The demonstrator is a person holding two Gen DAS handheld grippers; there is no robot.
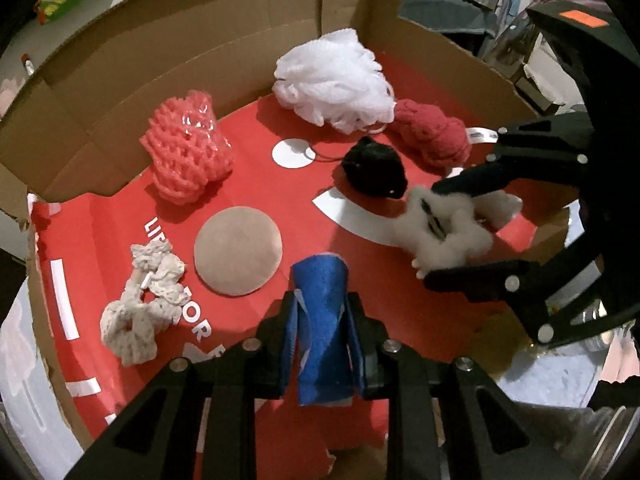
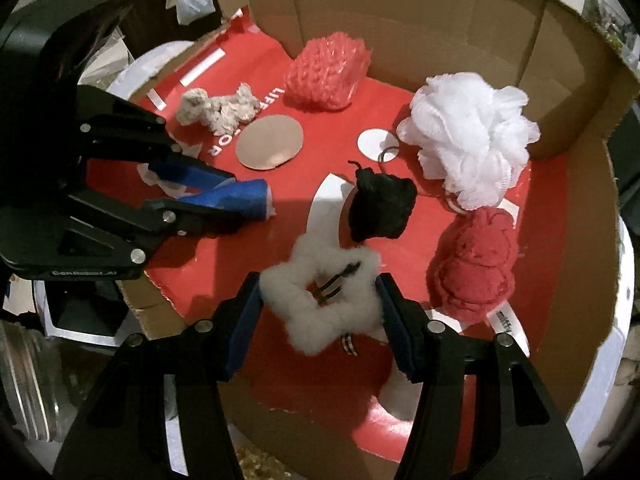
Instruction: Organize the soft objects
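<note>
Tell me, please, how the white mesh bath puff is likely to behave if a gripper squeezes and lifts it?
The bath puff looks airy, so probably very light. Its gathered mesh folds would likely squash between pads. Its cord loop may dangle.

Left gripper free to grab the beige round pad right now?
Probably not: the left gripper is already shut on a blue sponge. The beige round pad lies uncovered close ahead, so only the full jaws block it.
</note>
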